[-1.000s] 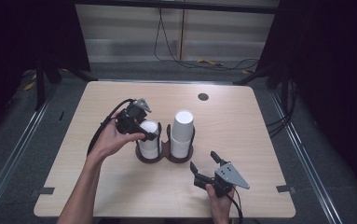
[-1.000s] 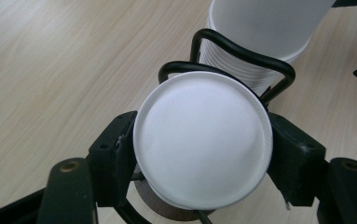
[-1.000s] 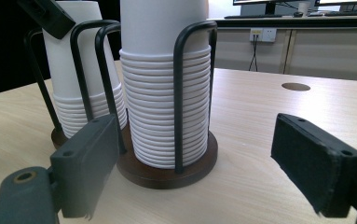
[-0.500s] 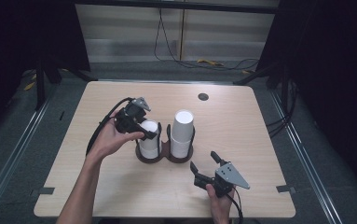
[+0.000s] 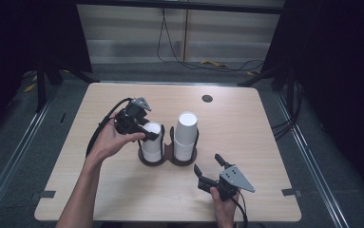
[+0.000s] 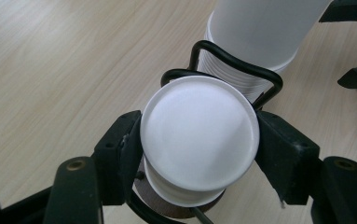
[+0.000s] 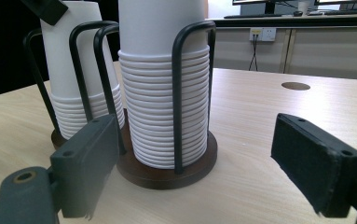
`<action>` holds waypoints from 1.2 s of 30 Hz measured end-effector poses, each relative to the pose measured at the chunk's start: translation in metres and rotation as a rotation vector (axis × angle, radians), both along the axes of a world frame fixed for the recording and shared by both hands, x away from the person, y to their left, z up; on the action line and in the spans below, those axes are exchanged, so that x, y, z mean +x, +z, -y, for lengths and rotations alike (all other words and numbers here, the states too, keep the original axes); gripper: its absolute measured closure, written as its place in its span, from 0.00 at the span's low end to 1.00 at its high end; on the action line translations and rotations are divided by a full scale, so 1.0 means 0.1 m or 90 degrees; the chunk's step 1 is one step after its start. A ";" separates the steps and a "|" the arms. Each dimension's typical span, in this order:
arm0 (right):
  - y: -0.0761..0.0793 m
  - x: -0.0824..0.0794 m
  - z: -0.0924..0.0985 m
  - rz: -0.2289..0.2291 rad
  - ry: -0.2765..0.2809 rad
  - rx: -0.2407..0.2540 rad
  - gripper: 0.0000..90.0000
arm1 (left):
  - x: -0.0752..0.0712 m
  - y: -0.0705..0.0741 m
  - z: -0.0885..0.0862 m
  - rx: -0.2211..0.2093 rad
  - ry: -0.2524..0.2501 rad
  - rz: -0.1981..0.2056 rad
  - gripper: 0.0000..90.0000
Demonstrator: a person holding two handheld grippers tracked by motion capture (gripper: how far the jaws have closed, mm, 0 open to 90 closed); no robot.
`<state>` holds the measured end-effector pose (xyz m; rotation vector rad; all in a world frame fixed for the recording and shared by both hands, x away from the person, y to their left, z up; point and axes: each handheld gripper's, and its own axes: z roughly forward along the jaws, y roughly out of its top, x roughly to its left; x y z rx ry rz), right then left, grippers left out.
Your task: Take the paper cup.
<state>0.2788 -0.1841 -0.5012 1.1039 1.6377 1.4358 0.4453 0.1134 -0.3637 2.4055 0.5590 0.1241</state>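
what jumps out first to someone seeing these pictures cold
Two stacks of upside-down white paper cups sit in a dark wire cup holder mid-table. The left gripper has just been closing on the top cup of the shorter stack, its pads now against both sides. The right gripper waits open, low on the table, near the taller stack.

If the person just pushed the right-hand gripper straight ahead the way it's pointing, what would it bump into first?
Probably the taller stack of paper cups in its wire holder: it stands straight ahead between the open fingers of the right gripper. How far off is hard to judge.
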 end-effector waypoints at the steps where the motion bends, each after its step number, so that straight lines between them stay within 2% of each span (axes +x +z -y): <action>1: 0.00 0.00 0.00 0.000 0.000 0.000 0.16 | -0.01 0.00 0.00 -0.006 0.004 -0.004 0.39; 9: 0.00 0.00 0.00 0.000 -0.001 0.000 0.16 | -0.01 0.02 -0.02 -0.010 0.005 -0.002 0.40; 16: 0.00 0.00 0.00 -0.001 0.002 0.000 0.16 | -0.02 0.05 -0.03 -0.025 0.012 -0.001 0.40; 20: 0.00 0.00 0.00 0.000 -0.001 0.001 0.16 | -0.02 0.05 -0.03 -0.019 0.006 0.001 0.40; 22: 0.00 0.00 0.00 0.000 -0.001 0.001 0.16 | -0.03 0.07 -0.04 -0.027 0.012 0.001 0.40; 27: 0.00 0.00 0.00 0.001 -0.002 0.001 0.16 | -0.01 0.09 -0.06 -0.018 0.002 -0.001 0.40; 34: 0.00 0.00 0.00 0.002 -0.002 0.002 0.16 | -0.02 0.11 -0.06 -0.038 0.013 0.001 0.40; 36: 0.00 0.00 0.00 0.000 -0.002 0.001 0.16 | -0.02 0.13 -0.07 -0.032 0.008 0.003 0.40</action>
